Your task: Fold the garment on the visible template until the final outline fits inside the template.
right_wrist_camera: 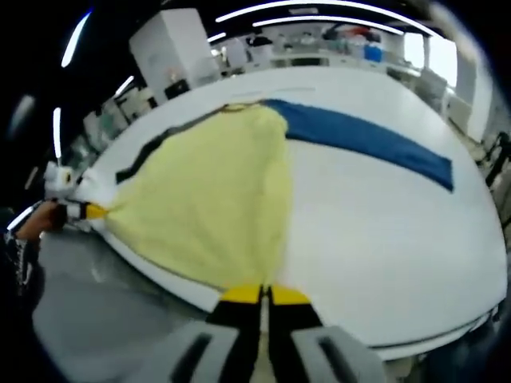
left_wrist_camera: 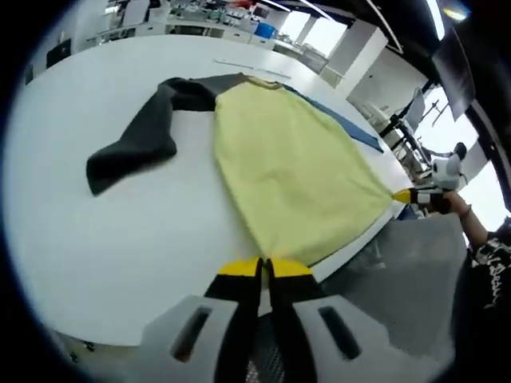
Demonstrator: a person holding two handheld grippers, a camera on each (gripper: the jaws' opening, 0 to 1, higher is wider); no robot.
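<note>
Pinching the hem corners of the yellow fabric garment [left_wrist_camera: 295,175] with dark sleeves, my left gripper [left_wrist_camera: 264,267] and right gripper [right_wrist_camera: 264,294] are clamped; its length runs away toward the collar.

Both the left gripper [left_wrist_camera: 265,267] and right gripper [right_wrist_camera: 263,294] have black jaws, yellow tips and grey bodies

1. In the left gripper view, bare white bench [left_wrist_camera: 104,239] spreads over the lower left of the frame, open for passing.
2. The dark sleeve [left_wrist_camera: 136,144] lies across the centre left, the one thing breaking that open stretch.
3. In the right gripper view, the right half of the frame is bare bench, open below the blue template [right_wrist_camera: 367,140].
4. The yellow garment [right_wrist_camera: 207,207] covers the centre left of that frame, down to the near edge.
5. Shelves and clutter [left_wrist_camera: 200,17] stand beyond the bench's far edge, at the top of the left gripper view.
</note>
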